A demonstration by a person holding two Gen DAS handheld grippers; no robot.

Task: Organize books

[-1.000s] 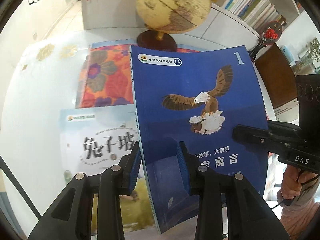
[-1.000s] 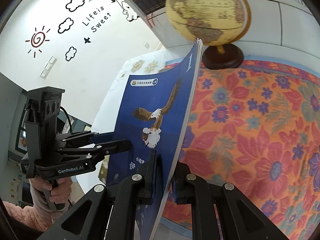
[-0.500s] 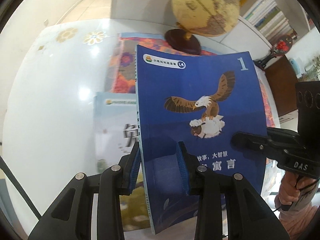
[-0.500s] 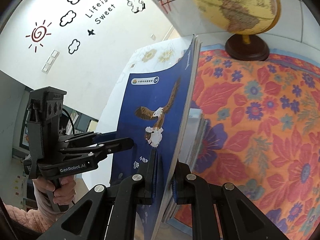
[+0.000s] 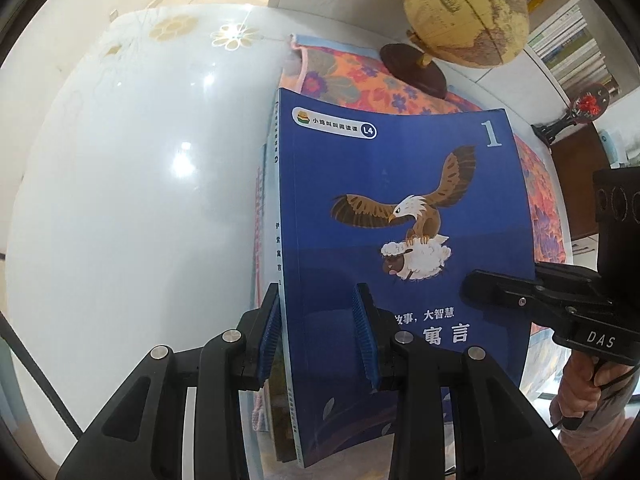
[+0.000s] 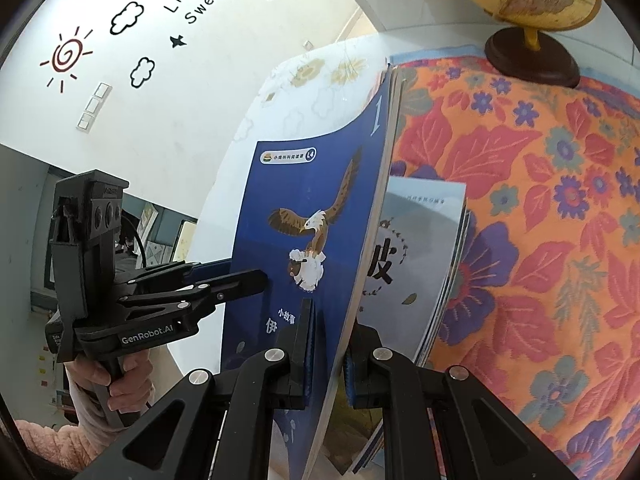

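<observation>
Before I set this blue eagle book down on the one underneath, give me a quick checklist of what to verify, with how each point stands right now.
1. Right claw grip on the blue paperback eagle book: ok, pads clamped on its open-edge side.
2. Left claw grip at the spine: ok, the book sits between its pads.
3. Landing spot, the pale blue picture book lying flat on the orange floral cloth: ok, nothing on the part of its cover in view.
4. Alignment with that book: not ok, the blue book is tilted well off flat.
5. Clearance from the yellowish desk globe: ok, it stands apart at the cloth's far end.
6. Cover bend: not ok, the top edge bows.
</observation>
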